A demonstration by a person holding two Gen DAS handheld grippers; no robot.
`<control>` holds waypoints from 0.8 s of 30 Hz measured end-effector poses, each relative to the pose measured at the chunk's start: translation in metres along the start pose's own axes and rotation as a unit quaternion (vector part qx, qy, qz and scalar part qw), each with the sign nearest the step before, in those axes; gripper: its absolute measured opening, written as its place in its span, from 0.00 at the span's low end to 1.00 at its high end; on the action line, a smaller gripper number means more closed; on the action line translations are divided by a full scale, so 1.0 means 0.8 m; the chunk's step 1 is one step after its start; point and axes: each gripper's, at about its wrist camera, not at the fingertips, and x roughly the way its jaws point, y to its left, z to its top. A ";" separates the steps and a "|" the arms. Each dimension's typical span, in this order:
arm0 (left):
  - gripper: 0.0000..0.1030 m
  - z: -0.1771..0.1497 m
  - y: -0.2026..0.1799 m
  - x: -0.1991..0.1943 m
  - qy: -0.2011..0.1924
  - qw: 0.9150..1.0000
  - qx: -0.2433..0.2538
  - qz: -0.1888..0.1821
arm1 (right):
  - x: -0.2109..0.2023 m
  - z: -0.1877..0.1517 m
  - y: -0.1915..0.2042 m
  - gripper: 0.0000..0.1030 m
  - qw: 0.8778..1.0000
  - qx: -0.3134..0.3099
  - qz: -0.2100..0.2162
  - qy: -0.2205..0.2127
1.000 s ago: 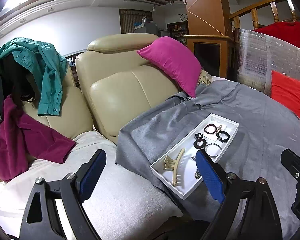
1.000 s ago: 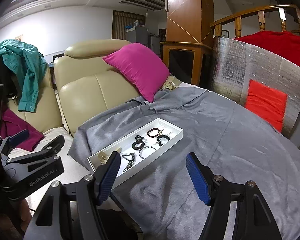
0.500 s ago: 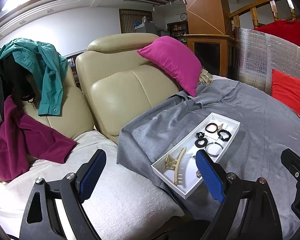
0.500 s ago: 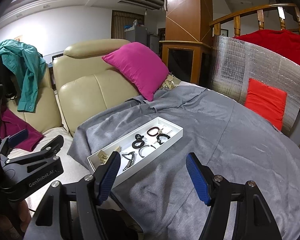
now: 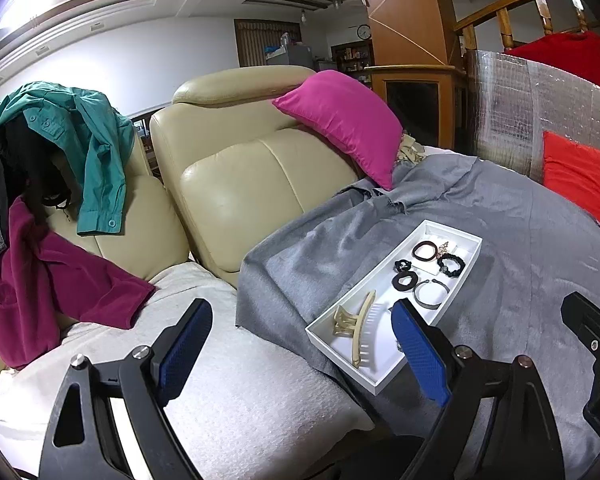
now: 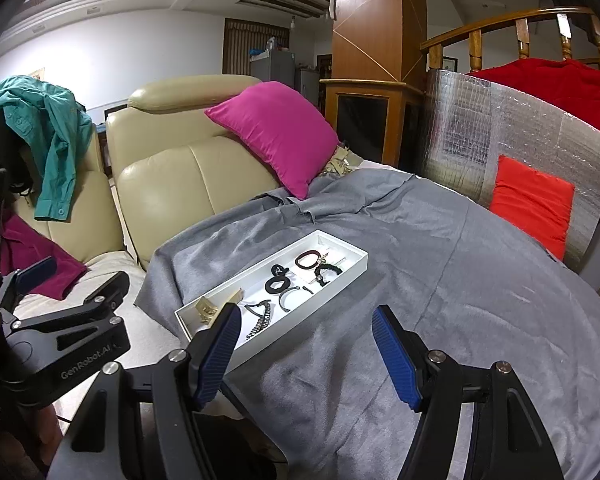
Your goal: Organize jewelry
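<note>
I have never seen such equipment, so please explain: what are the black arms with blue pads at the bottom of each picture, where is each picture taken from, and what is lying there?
They are two hand-held grippers; a person carries one in each hand. Each picture comes from a camera on one gripper, looking forward between its two fingers. The left gripper and the right gripper both stand open and hold nothing. In front lies a grey cloth spread beside a beige sofa. On the cloth sits a white tray with hair ties, a bangle and a cream hair claw. A pink cushion leans on the sofa.
</note>
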 end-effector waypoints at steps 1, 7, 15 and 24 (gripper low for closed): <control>0.88 0.000 0.000 0.000 0.000 1.000 0.000 0.000 | 0.000 0.000 0.001 0.70 1.000 -0.001 0.000 -0.001; 0.89 0.000 0.002 0.000 -0.001 1.000 0.000 0.001 | 0.001 0.000 0.004 0.70 1.000 -0.004 0.002 0.002; 0.89 0.001 0.005 0.001 0.000 1.000 -0.003 0.002 | 0.002 -0.001 0.005 0.70 1.000 -0.004 0.001 0.002; 0.89 0.002 0.006 0.001 -0.001 1.000 -0.006 0.001 | 0.003 -0.001 0.005 0.70 1.000 -0.008 0.003 0.004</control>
